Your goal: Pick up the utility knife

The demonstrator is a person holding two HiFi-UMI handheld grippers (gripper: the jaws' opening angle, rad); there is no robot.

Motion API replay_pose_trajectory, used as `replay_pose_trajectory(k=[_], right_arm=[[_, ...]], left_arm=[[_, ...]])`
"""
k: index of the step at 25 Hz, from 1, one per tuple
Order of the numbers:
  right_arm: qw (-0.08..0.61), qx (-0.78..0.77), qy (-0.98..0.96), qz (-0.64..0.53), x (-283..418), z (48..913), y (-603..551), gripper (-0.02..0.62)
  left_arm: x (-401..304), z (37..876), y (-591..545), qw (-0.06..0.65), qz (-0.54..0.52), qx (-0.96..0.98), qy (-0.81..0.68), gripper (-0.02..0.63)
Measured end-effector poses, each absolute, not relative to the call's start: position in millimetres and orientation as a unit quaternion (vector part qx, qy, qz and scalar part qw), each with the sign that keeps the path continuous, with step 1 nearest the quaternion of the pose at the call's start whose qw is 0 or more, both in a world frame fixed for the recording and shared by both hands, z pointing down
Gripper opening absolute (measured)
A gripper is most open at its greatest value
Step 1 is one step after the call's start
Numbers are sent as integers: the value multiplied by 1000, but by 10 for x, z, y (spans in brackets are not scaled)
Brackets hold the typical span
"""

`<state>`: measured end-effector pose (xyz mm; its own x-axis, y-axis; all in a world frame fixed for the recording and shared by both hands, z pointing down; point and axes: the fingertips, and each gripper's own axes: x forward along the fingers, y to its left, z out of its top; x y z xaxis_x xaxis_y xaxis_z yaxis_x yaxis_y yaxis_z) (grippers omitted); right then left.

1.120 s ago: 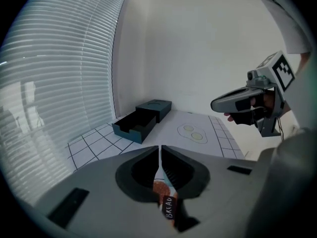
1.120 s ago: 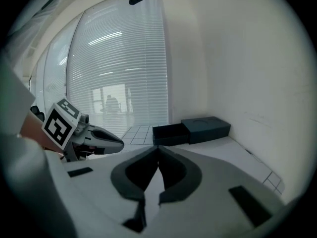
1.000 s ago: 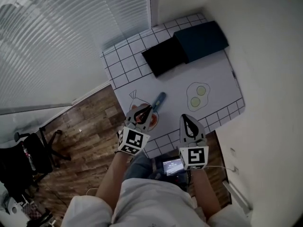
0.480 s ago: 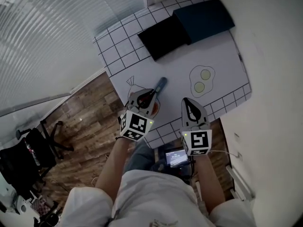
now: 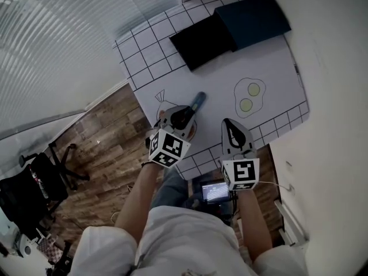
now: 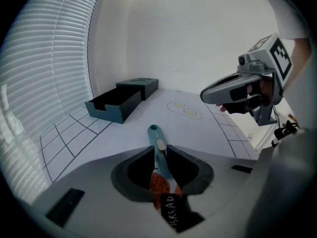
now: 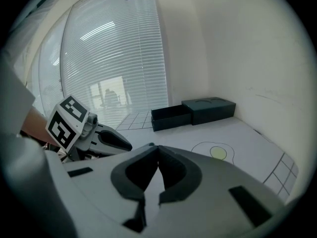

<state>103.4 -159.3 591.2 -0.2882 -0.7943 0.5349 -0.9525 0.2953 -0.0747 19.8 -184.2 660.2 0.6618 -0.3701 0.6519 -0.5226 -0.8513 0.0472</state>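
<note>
The utility knife is teal and lies on the white table mat, pointing away from me. In the left gripper view the utility knife runs between my left gripper's jaws. Those jaws have just been opening; they stand apart on either side of the handle and I see no pad pressing on it. From the head view the left gripper covers the knife's near end. My right gripper hovers over the mat's near edge to the right of the knife, shut and empty, and its jaws meet in the right gripper view.
A dark teal box with its black drawer pulled out sits at the mat's far side. A fried-egg drawing lies right of the knife. A BREAD label is under the left jaws. A small screen sits below the table's near edge.
My left gripper has sunk and moved forward over the knife's near end, and its jaws have gone from shut to apart. The right gripper has dropped slightly.
</note>
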Motion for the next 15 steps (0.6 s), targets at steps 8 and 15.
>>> replay_pose_trajectory(k=[8,15], right_arm=[[203,563,-776,198,1056,5920,-1551,6],[201,557,-780,204,1025,5904,-1499,6]], left_arm=[[185,6639,-1850,166,323,898,-250,78],[184,6630,-1856,159,341,890,-258,91]])
